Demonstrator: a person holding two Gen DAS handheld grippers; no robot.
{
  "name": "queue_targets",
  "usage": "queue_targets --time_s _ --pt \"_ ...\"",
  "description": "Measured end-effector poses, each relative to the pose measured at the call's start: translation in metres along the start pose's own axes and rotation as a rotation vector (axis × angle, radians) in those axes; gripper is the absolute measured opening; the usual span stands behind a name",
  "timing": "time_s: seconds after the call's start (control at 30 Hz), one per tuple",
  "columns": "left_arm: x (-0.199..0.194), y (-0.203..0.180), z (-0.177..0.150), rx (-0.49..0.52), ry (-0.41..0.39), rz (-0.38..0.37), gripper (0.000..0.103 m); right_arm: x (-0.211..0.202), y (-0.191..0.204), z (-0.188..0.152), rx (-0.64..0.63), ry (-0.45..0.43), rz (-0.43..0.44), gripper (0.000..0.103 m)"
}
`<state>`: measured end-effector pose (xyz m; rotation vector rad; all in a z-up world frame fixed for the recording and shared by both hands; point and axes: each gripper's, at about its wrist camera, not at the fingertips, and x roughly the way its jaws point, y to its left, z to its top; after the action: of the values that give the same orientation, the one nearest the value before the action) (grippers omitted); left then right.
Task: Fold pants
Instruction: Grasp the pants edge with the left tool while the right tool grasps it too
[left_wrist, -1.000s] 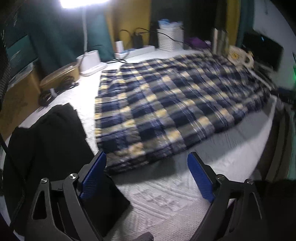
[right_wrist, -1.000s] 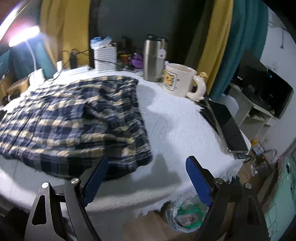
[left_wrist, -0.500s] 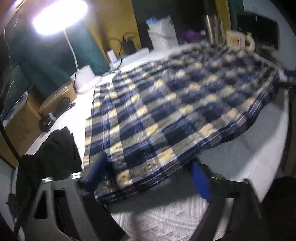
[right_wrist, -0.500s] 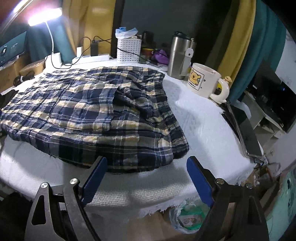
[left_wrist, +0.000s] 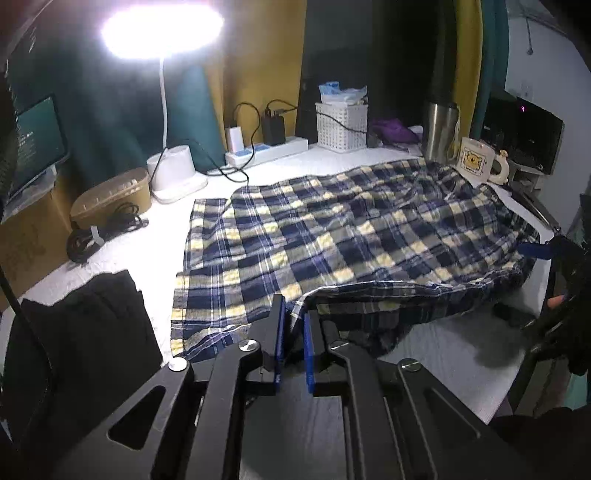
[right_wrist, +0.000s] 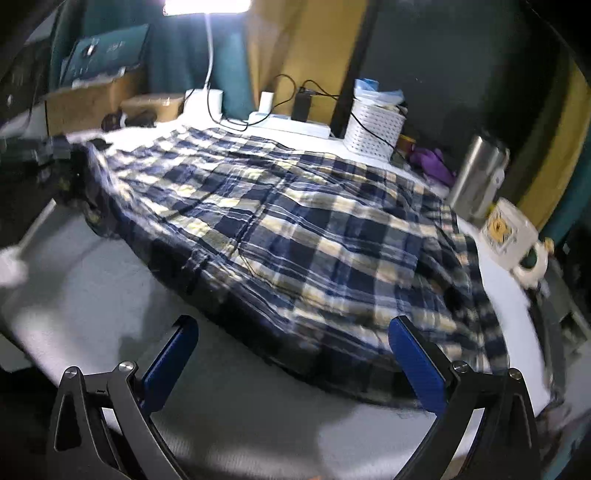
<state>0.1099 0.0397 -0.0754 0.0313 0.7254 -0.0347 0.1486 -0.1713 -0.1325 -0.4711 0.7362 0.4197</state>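
Observation:
Blue, yellow and white plaid pants (left_wrist: 351, 236) lie spread across the white table cover (left_wrist: 147, 254). My left gripper (left_wrist: 293, 314) is shut on the near edge of the pants, close to the leg hems, and lifts that edge a little. The pants also fill the right wrist view (right_wrist: 295, 229). My right gripper (right_wrist: 291, 354) is open and empty, just in front of their near edge at the waist end. It also shows at the far right of the left wrist view (left_wrist: 535, 251).
A black garment (left_wrist: 81, 332) lies at the left. At the back stand a lamp base (left_wrist: 173, 173), power strip (left_wrist: 266, 151), white basket (left_wrist: 341, 125), steel tumbler (left_wrist: 439, 129) and bear mug (left_wrist: 480, 158). The table edge (right_wrist: 258, 443) is near.
My left gripper has moved in and shut on the near edge of the pants, raising it. My right gripper has swung left, closer to the pants, and stays open.

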Motion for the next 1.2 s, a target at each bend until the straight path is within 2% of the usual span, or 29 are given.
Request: queue_targets --time_s 0.13,0.2,0.3,0.33,0.37,0.4,0.47,0.5,0.57,0.67,0.7,0.73,0.77,0.8,0.83,0.87,0.9,1.0,1.1,1.2 --pt "0.004 0.002 0.001 0.002 0.008 0.004 0.005 0.004 -0.010 -0.004 -0.018 0.003 -0.056 0.103" --pt "0.009 0.004 -0.001 -0.005 0.022 0.003 0.005 0.005 -0.027 -0.010 -0.005 0.014 -0.108 0.103" --pt "0.017 0.007 -0.005 -0.009 0.048 0.005 0.005 0.006 -0.054 -0.019 0.027 0.032 -0.127 0.102" --pt "0.018 0.007 -0.007 -0.008 0.052 0.004 0.005 0.006 -0.063 -0.022 0.042 0.036 -0.124 0.094" --pt "0.019 0.008 -0.008 -0.006 0.055 0.006 0.005 0.007 -0.073 -0.024 0.056 0.045 -0.130 0.080" --pt "0.020 0.008 -0.008 -0.003 0.058 0.008 0.005 0.008 -0.080 -0.025 0.064 0.053 -0.135 0.073" --pt "0.021 0.008 -0.010 0.007 0.066 0.007 0.005 0.010 -0.094 -0.026 0.083 0.069 -0.121 0.044" --pt "0.022 0.007 -0.010 0.008 0.071 0.003 0.005 0.011 -0.098 -0.024 0.091 0.067 -0.106 0.041" --pt "0.026 0.007 -0.012 0.013 0.094 -0.012 0.005 0.010 -0.107 -0.020 0.108 0.054 -0.059 0.025" --pt "0.030 0.006 -0.015 0.022 0.121 -0.027 0.006 0.010 -0.113 -0.009 0.126 0.029 -0.027 0.014" --pt "0.031 0.005 -0.016 0.032 0.133 -0.029 0.006 0.008 -0.114 -0.005 0.137 0.020 -0.017 0.013" --pt "0.032 0.003 -0.017 0.045 0.143 -0.029 0.009 0.006 -0.115 -0.001 0.143 0.012 -0.009 0.013" --pt "0.032 0.002 -0.018 0.054 0.146 -0.028 0.019 0.005 -0.117 0.005 0.146 0.003 -0.004 0.012" --pt "0.031 0.000 -0.019 0.063 0.144 -0.030 0.038 0.003 -0.118 0.010 0.155 -0.001 0.003 0.012" --pt "0.028 -0.003 -0.019 0.075 0.135 -0.030 0.049 0.000 -0.120 0.015 0.162 -0.009 0.010 0.012" --pt "0.027 -0.005 -0.019 0.082 0.126 -0.029 0.069 -0.002 -0.122 0.020 0.170 -0.017 0.019 0.012" --pt "0.025 -0.007 -0.019 0.090 0.117 -0.036 0.078 -0.005 -0.124 0.024 0.176 -0.021 0.027 0.012" --pt "0.023 -0.020 -0.017 0.130 0.100 -0.061 0.079 -0.013 -0.131 0.036 0.186 -0.044 0.031 0.012" --pt "0.028 -0.037 -0.012 0.191 0.090 -0.055 0.079 -0.023 -0.136 0.047 0.197 -0.072 0.029 0.012" --pt "0.033 -0.044 -0.003 0.202 0.087 -0.051 0.079 -0.033 -0.138 0.054 0.200 -0.093 0.019 0.010"
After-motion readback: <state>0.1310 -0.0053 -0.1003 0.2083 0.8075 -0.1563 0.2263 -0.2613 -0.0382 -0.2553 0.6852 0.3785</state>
